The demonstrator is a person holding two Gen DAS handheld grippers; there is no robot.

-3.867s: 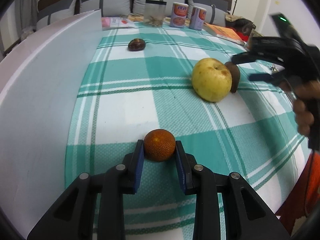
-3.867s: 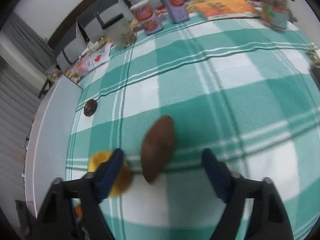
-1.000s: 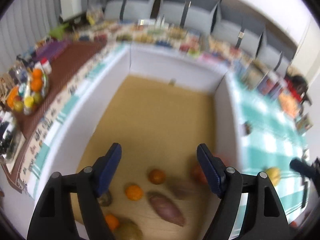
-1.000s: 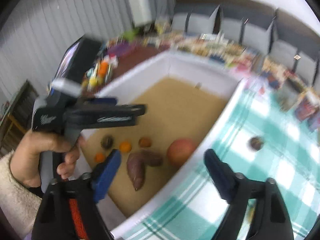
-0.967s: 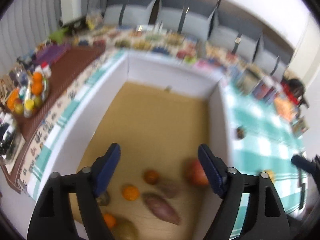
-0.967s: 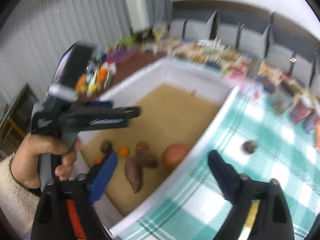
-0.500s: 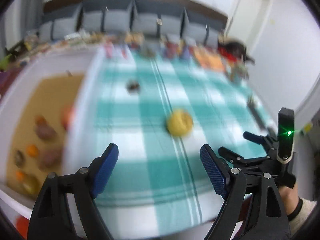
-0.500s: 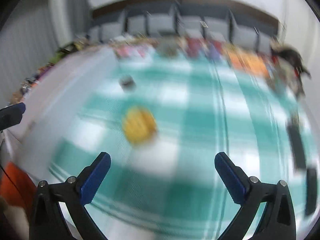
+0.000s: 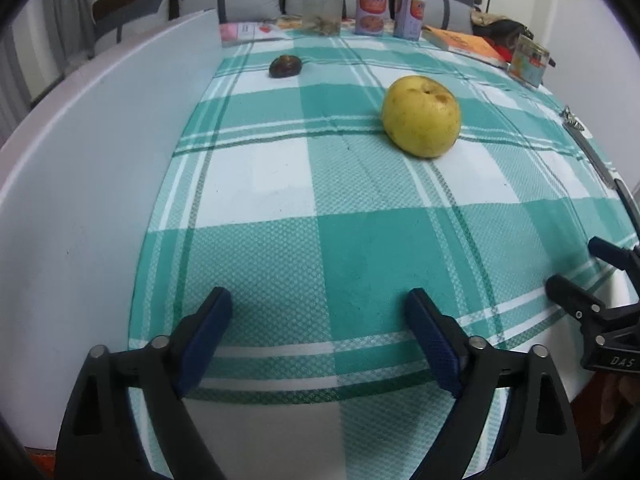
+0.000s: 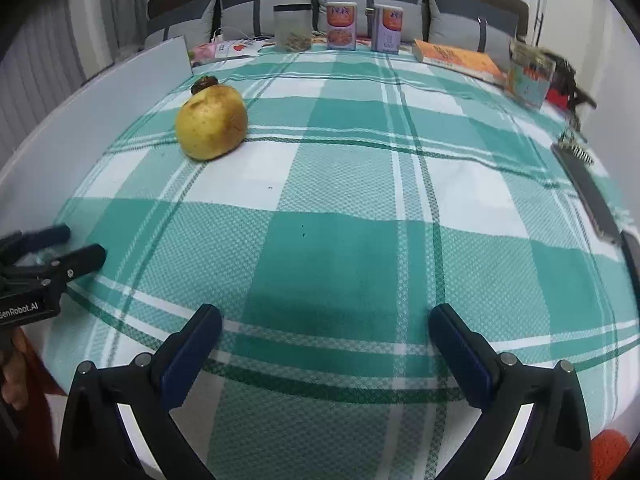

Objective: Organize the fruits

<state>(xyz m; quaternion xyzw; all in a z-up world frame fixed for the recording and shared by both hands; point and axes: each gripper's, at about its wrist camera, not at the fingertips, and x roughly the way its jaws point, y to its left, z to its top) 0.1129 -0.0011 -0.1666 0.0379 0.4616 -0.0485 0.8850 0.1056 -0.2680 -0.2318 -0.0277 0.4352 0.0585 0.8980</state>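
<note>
A green-and-white checked cloth covers the bench, with grey cushions and a row of tins along the far edge. On the left stands the white box wall, its inside hidden from both views. Next, close to that wall, a small dark fruit sits on the cloth. Further right lies the big yellow fruit, well apart from both tools. The left tongs hang low over bare cloth, blue pads spreading, nothing between them. The right tongs gape at full width, also empty. So two fruits are out on the cloth, waiting to be collected; the yellow one looks like the nearer pick.
</note>
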